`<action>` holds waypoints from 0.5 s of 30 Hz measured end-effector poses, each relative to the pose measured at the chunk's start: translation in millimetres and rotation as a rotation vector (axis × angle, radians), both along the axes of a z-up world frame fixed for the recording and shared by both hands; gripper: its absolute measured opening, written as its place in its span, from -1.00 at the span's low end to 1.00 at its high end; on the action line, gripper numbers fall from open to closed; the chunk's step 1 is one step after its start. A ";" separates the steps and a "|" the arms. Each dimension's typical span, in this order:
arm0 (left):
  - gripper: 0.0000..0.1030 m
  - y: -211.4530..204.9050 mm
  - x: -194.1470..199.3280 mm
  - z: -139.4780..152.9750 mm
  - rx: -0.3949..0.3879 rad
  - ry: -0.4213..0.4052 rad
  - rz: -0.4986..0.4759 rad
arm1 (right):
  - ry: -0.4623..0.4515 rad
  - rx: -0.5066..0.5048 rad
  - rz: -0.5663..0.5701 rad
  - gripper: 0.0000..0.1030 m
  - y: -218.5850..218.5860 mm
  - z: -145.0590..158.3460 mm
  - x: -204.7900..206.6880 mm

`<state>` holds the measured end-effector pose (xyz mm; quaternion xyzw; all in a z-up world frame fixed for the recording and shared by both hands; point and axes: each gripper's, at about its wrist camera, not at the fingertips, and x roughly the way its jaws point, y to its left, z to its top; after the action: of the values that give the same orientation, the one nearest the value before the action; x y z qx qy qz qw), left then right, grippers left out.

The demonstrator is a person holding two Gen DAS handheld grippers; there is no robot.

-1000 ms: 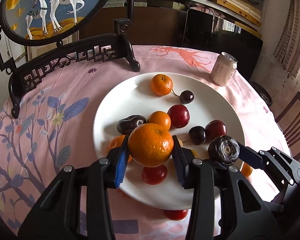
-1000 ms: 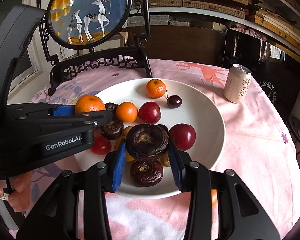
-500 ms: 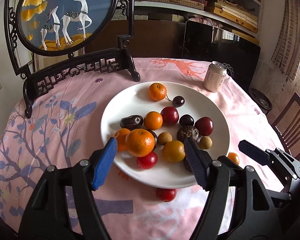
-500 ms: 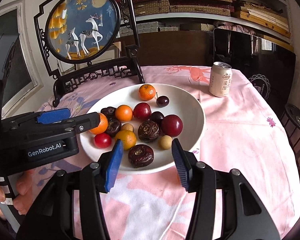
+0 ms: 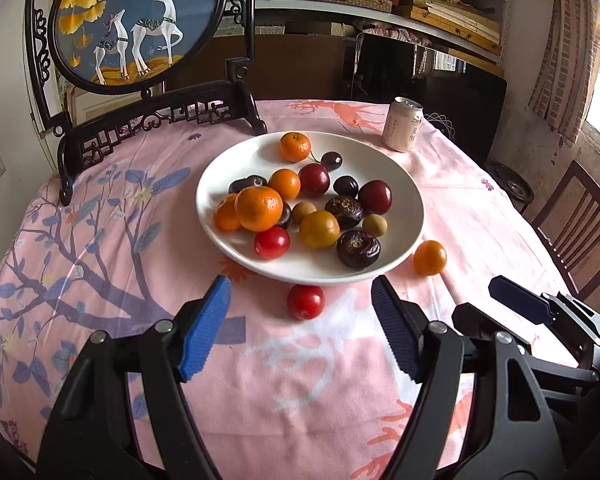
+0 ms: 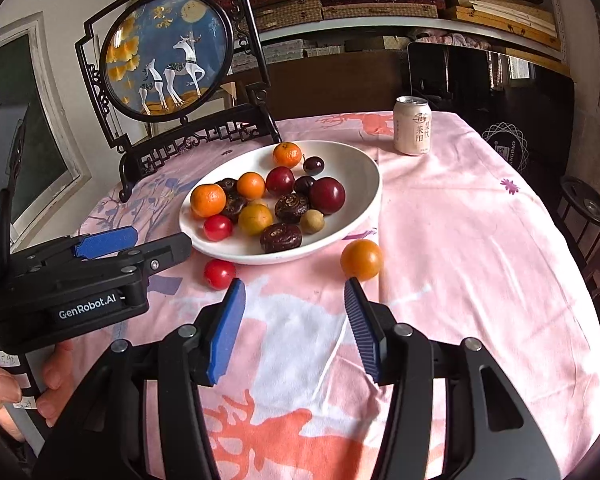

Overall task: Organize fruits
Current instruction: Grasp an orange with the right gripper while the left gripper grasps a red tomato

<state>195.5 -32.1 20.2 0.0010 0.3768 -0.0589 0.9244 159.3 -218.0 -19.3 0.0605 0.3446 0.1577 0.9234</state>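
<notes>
Fruit fills a white plate (image 5: pixel 410 184) at the centre of both views: tangerines, dark red plums, a cherry, wrinkled dark passion fruits, small tan longans, a yellow-orange fruit and a red cherry tomato. The plate rests on a counter (image 5: pixel 100 240) covered by a pink cloth printed with blue branches and orange deer.

Two pieces lie off the plate on the cloth. A red cherry tomato (image 5: pixel 305 301) sits just below the plate's near rim, and a small orange fruit (image 5: pixel 430 257) lies just beside the rim to the lower right.

In the left wrist view, the left claw (image 5: pixel 300 330) hovers at the bottom centre, its blue-padded jaws wide apart and opening, with nothing pressed between them; the loose tomato lies just ahead of the gap. The right claw (image 6: pixel 294 330) fills the bottom centre of the right wrist view, jaws apart and empty, with the orange fruit just ahead of its right fingertip.

A drink can (image 6: pixel 412 126) stands upright at the upper right, well apart from the plate. A framed deer screen (image 5: pixel 140 20) stands at the upper left.
</notes>
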 end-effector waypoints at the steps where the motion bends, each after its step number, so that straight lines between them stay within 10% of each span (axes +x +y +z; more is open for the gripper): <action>1: 0.45 -0.7 -1.7 -2.9 0.003 0.006 0.000 | 0.004 0.001 -0.003 0.01 -2.0 -1.3 -2.3; 15: 0.41 -10.9 13.0 -57.9 0.034 0.141 0.012 | 0.007 0.023 0.007 0.01 -27.7 -7.7 -24.8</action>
<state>208.5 -43.0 -37.7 0.0104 0.4421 -0.0469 0.8957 134.5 -245.7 -27.0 0.0702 0.3462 0.1647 0.9209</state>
